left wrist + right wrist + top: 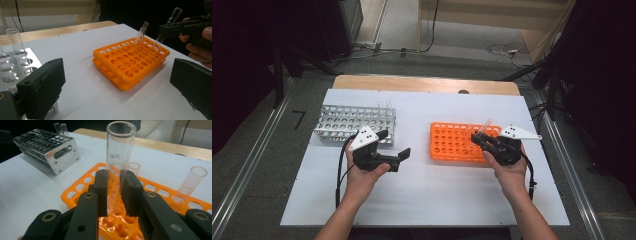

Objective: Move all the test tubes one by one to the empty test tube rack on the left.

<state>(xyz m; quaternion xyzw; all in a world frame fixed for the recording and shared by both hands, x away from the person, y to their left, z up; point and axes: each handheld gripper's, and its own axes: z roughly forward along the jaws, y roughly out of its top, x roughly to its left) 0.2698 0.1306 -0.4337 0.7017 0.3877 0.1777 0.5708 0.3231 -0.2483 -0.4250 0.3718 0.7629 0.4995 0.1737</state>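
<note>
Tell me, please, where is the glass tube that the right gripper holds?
The glass tube stands clamped between the right gripper fingers, over the orange rack on the table's right side in the high view.

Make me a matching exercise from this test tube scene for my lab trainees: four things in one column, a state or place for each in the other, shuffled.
Things:
1. right claw
2. left claw
3. orange rack
4. metal rack

States or places:
A. open, holding nothing
B. on the person's left side of the table
C. shut on a glass tube
D. beneath the held tube, with two tubes standing in it

Pairs: 1-C, 2-A, 3-D, 4-B
</note>
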